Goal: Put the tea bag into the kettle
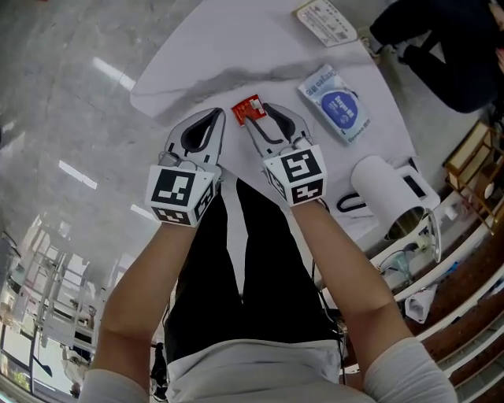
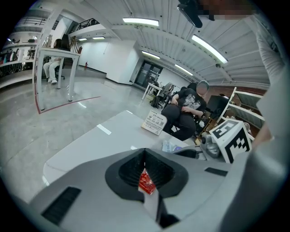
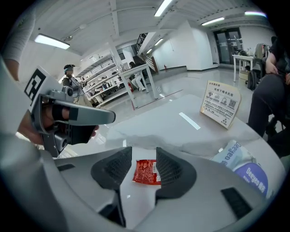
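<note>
A red tea bag packet (image 1: 246, 107) (image 3: 146, 172) lies flat on the white table (image 1: 236, 55). My right gripper (image 1: 257, 112) (image 3: 144, 152) is open, one jaw on each side of the packet, and the pads do not press on it. Just to its left, my left gripper (image 1: 218, 118) (image 2: 145, 158) is shut on a small red scrap (image 2: 146, 182) with a white strip hanging from it. The white kettle (image 1: 391, 191) stands at the table's right edge, to the right of both grippers, with its metal inside showing.
A blue and white packet (image 1: 337, 101) (image 3: 244, 170) lies on the table beyond the right gripper. A printed sign card (image 1: 324, 20) (image 3: 220, 108) stands at the far edge. A person in black (image 1: 441, 43) sits beyond the table. A black cord (image 1: 350, 206) lies by the kettle.
</note>
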The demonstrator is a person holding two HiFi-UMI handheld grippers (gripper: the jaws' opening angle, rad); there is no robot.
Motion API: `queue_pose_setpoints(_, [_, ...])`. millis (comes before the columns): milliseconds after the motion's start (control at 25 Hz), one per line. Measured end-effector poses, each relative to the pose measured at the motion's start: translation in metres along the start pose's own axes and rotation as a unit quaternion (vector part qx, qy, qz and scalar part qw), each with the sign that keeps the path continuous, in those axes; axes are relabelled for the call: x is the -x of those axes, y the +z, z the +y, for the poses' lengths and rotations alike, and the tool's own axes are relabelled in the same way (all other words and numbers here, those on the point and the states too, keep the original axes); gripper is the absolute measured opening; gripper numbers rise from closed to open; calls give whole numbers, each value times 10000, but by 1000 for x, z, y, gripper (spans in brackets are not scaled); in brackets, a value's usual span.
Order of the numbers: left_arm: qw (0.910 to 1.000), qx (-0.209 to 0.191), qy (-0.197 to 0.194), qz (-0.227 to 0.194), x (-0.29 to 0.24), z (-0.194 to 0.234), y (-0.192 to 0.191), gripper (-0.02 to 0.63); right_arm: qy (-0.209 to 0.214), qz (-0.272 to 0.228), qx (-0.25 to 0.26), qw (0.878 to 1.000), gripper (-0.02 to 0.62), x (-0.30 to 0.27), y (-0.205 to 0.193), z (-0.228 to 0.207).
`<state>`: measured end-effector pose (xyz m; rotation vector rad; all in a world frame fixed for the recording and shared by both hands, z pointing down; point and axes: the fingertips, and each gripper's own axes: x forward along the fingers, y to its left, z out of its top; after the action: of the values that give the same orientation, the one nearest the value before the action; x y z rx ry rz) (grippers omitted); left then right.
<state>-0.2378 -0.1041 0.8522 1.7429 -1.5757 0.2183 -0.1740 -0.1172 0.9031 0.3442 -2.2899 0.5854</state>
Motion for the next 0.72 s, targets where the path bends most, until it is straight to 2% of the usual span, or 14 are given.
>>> queue_pose_setpoints(400, [9999,86,70,58,-13,22,-27,8,-358,167,-4,9992,181,-35,-37,-20])
queue_pose_setpoints(560, [9996,274,102,12,-17,22,-36,8,-445,203,-13,9988,181,-43,-48,-21])
queue_pose_setpoints(720, [9996,264,30,34,-17,19,-42,8,-566,164,99,9982,183,-44,-50,-19])
